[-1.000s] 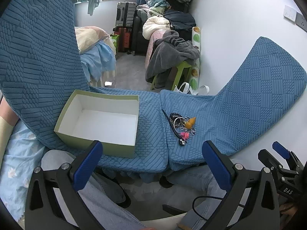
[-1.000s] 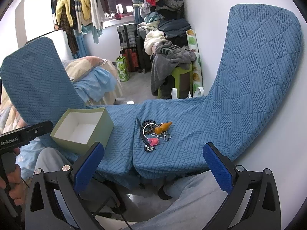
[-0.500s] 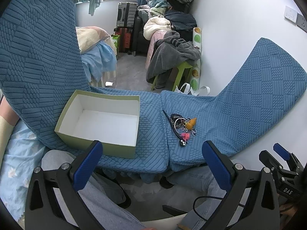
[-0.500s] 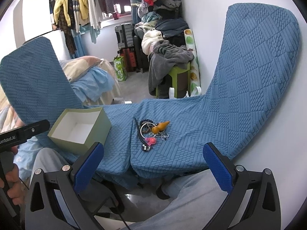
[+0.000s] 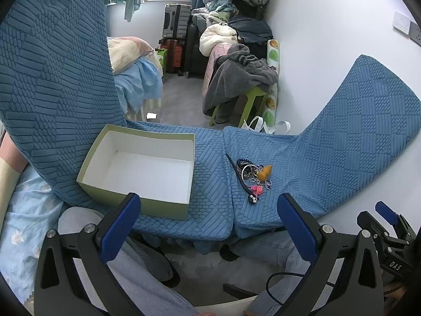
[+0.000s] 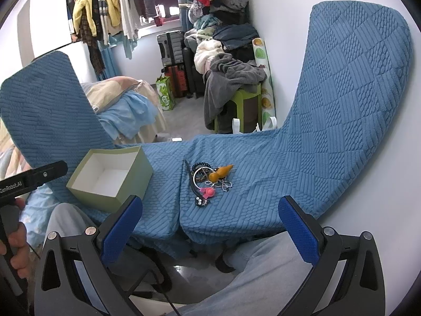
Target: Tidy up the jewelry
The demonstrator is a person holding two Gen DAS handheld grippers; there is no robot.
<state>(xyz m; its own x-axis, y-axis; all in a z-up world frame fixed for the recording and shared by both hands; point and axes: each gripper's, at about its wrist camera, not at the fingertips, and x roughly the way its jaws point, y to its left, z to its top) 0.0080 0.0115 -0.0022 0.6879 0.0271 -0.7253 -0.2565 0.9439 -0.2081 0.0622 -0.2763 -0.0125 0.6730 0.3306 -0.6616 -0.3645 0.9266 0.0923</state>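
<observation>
- While both grippers hover short of the blue cloth (image 5: 342,142), the left gripper (image 5: 208,213) and right gripper (image 6: 210,216) have jaws spread wide, holding nothing.
- Jewelry pile (image 6: 210,179) lies on the cloth, right of the box.
- Green box (image 5: 142,171) sits on the cloth, well apart from the pile, white inside.

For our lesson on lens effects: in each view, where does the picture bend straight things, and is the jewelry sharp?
Left wrist view: the blue cloth curls up at both sides, corners go black, the jewelry is sharp. Right wrist view: the same bowing, strongest at the right edge; the jewelry and box are sharp, window light even, no glare.
</observation>
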